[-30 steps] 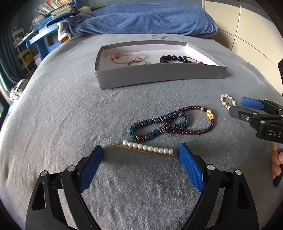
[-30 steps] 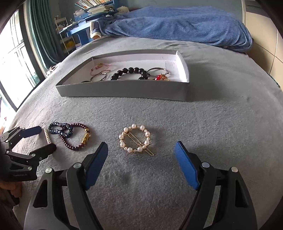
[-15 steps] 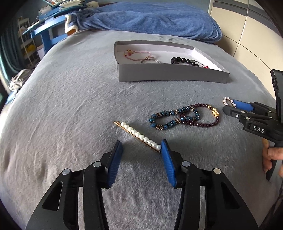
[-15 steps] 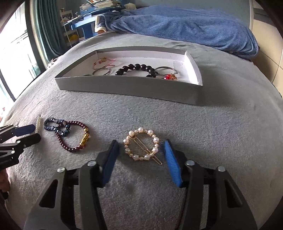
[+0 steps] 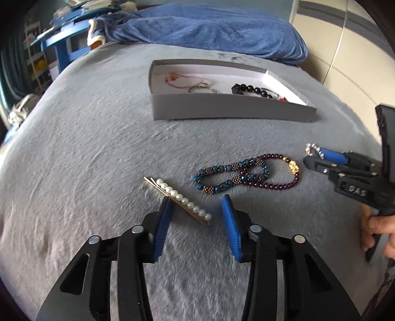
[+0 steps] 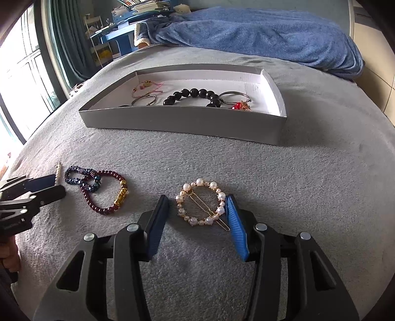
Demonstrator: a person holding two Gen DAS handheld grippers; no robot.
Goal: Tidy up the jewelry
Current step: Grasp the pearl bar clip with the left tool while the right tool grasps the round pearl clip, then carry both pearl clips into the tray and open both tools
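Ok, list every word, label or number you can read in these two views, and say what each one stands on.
"DAS": raised letters on the black body of the right gripper, seen in the left wrist view.
Pale lettering on the black body of the left gripper, in the right wrist view: too blurred to read.
Spines of the stacked books on the far blue shelf: too small to read.

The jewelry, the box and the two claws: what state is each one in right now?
Left claw: just been closing, straight pearl clip between its jaws, not clamped.
Right claw: just been closing, round pearl clip between its jaws, not clamped.
Straight pearl clip: flat on bed.
Round pearl clip: flat on bed.
Blue bracelet and maroon bracelet: overlapping, outside box.
Grey box: open, holding bracelets.
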